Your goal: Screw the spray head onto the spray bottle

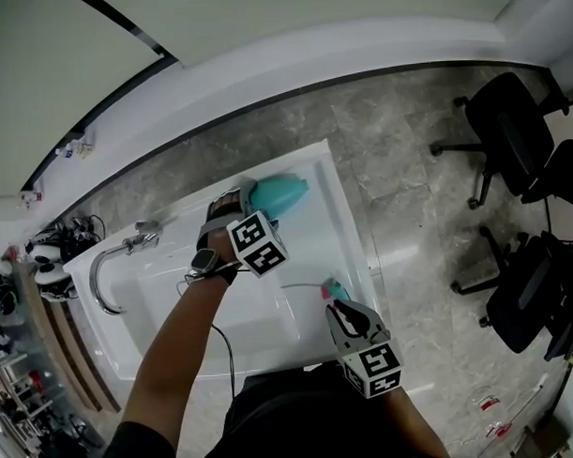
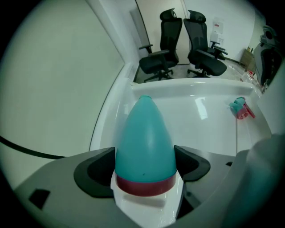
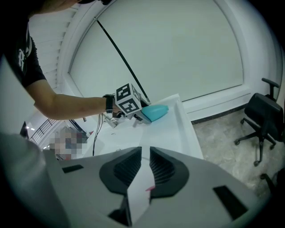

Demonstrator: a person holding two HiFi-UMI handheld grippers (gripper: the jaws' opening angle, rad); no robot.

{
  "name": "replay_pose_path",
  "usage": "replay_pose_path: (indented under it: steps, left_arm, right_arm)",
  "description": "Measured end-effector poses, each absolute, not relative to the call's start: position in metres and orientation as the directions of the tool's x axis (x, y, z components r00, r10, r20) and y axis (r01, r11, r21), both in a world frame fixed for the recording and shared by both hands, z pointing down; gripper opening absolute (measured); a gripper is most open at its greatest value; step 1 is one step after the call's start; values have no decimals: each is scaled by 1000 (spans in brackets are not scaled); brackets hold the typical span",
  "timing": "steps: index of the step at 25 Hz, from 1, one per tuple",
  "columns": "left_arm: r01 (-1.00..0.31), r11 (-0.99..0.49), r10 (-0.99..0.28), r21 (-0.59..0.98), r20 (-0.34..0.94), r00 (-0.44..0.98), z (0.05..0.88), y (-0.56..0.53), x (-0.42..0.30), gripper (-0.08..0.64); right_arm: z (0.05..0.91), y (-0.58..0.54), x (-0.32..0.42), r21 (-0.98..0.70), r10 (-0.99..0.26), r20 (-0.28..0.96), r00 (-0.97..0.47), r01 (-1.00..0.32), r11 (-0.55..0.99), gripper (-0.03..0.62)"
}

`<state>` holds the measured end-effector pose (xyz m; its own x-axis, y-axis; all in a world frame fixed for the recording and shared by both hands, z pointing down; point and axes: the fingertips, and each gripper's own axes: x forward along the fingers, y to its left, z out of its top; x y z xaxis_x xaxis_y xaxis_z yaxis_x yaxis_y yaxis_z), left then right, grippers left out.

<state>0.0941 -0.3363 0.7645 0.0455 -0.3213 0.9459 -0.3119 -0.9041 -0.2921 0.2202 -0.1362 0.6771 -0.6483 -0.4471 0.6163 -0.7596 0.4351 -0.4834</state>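
Observation:
The teal spray bottle point(image 1: 283, 192) lies at the far corner of the white counter point(image 1: 310, 241), without its head. In the left gripper view its teal body point(image 2: 144, 138) with a red band fills the space between my jaws. My left gripper point(image 1: 254, 198) point(image 2: 144, 165) stands open around it, jaws set wide beside the bottle. The teal and pink spray head point(image 1: 336, 289) point(image 2: 240, 108) lies on the counter just past the tips of my right gripper point(image 1: 339, 308) point(image 3: 145, 153). That gripper is shut, with only a thin slit between its jaws.
A sink basin with a chrome faucet point(image 1: 119, 257) lies left of my left arm. Black office chairs point(image 1: 508, 131) stand on the grey floor to the right. A wall and window sill run along the counter's far side.

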Motion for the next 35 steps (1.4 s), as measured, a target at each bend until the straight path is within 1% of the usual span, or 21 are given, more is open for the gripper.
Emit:
replay_pose_path:
  steps: [7,10,14,17,20,26,31,35]
  left_arm:
    - [-223,-951,-220,-215,975,-4,784,-322,102,417]
    - [-210,-963,-173,-170,985,-3,788,-325,103,419]
    - [-201,-974,-103,-101,995,-3,792,-325,103,424]
    - [-198,-975,-107,-103,994,11,792,-325,105,425]
    - [-216,-970,-117,-108,993,28,792,-324,104,425]
    - [-232,-968,-102,-97,995,8,792,-324,104,425]
    - [-219,-970,-108,-103,994,11,793,-324,105,425]
    - [-228,-967,-122,-112,992,28,792,-323,103,425]
  right_arm:
    - [681,-134,221,-488,-430,631,-645,-762,426,32]
    - [697,-128,227,-471,-393,684,-615,-783,406,32]
    - [728,-116,233,-418,-312,782,-540,-825,381,86]
    - [744,-114,236,-360,-291,821,-490,-842,402,108]
    - [753,-120,235,-296,-293,842,-454,-841,453,112]
    - [764,-125,232,-195,-258,889,-378,-824,533,157]
    - [780,-125,234,-162,-186,930,-316,-809,565,170]
    - [785,-127,232,-181,-125,946,-299,-807,562,170]
